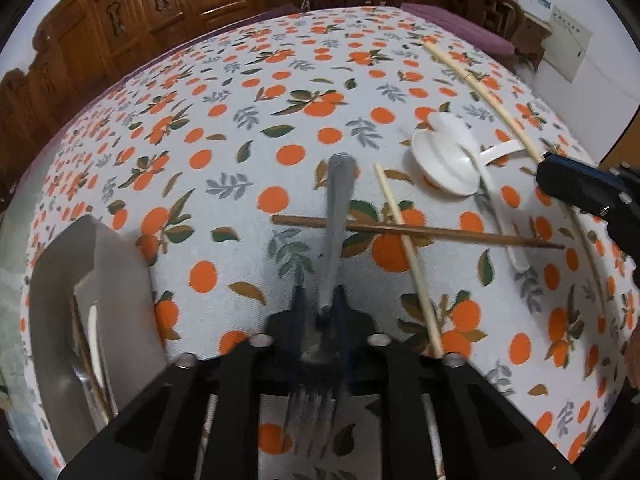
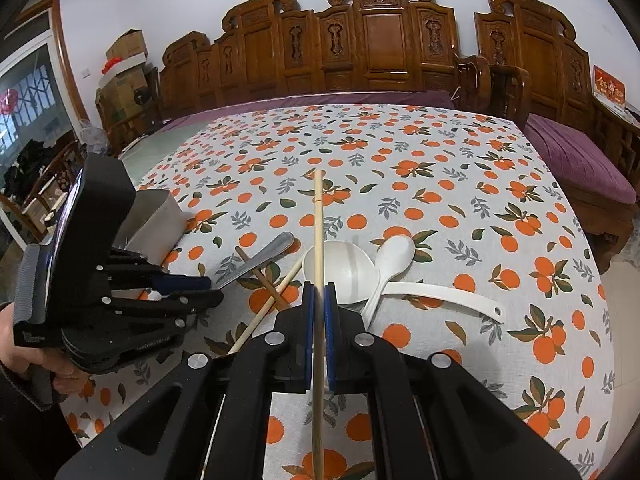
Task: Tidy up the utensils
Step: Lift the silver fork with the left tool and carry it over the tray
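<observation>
In the left wrist view my left gripper (image 1: 320, 305) is shut on the neck of a metal fork (image 1: 340, 208), handle pointing away and tines toward the camera. In the right wrist view that gripper (image 2: 214, 292) sits at the left with the fork handle (image 2: 258, 258) sticking out. My right gripper (image 2: 319, 294) is shut on a long pale chopstick (image 2: 318, 216), also seen as the pale chopstick (image 1: 480, 88). A dark chopstick (image 1: 420, 233) and a second pale chopstick (image 1: 404, 248) lie crossed on the cloth. A white ladle (image 2: 340, 272) and a white spoon (image 2: 394, 256) lie just beyond them.
A grey metal utensil holder (image 1: 100, 280) stands at the left with several utensils inside; it is the grey holder (image 2: 156, 220) behind my left gripper. The orange-print tablecloth (image 2: 440, 184) covers the table. A carved wooden bench (image 2: 360, 40) with a purple cushion (image 2: 580, 160) runs along the far side.
</observation>
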A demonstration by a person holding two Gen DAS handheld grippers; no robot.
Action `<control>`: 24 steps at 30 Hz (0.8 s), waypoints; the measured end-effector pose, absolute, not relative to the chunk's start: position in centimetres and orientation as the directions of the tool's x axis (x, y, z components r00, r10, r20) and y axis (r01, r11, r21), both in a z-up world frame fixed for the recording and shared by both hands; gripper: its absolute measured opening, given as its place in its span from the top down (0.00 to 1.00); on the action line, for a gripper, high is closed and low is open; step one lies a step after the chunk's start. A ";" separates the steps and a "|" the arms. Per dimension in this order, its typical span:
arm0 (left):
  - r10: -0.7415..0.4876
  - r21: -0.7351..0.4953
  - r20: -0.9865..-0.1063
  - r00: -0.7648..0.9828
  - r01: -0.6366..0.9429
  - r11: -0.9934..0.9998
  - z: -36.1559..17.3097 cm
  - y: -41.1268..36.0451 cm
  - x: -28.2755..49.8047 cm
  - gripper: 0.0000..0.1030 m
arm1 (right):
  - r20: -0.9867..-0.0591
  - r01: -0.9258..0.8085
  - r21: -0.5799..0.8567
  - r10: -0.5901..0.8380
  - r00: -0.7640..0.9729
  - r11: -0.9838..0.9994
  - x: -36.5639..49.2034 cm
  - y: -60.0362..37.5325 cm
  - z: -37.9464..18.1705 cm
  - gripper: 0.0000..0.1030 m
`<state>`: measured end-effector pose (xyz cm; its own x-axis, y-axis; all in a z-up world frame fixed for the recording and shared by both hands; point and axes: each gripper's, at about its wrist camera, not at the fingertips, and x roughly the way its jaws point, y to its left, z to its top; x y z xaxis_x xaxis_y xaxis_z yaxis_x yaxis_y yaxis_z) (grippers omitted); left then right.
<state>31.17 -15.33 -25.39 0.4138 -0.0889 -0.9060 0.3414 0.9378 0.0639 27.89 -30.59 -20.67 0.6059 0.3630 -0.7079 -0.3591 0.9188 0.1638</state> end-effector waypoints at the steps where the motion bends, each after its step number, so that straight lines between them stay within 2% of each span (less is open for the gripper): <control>1: -0.087 0.067 -0.906 0.415 0.343 0.937 -25.4 -15.4 31.1 0.94 | -0.709 -0.361 0.163 0.364 0.605 0.918 27.9 -30.5 -20.7 0.94; 12: -0.129 0.046 -0.853 0.505 0.319 0.947 -21.3 -13.2 27.9 0.94 | -0.686 -0.414 0.178 0.414 0.598 0.893 26.8 -27.8 -19.5 0.94; 24: -0.120 0.045 -0.808 0.576 0.263 0.964 -16.9 -6.8 26.4 0.94 | -0.664 -0.452 0.179 0.447 0.600 0.874 24.8 -23.5 -17.5 0.94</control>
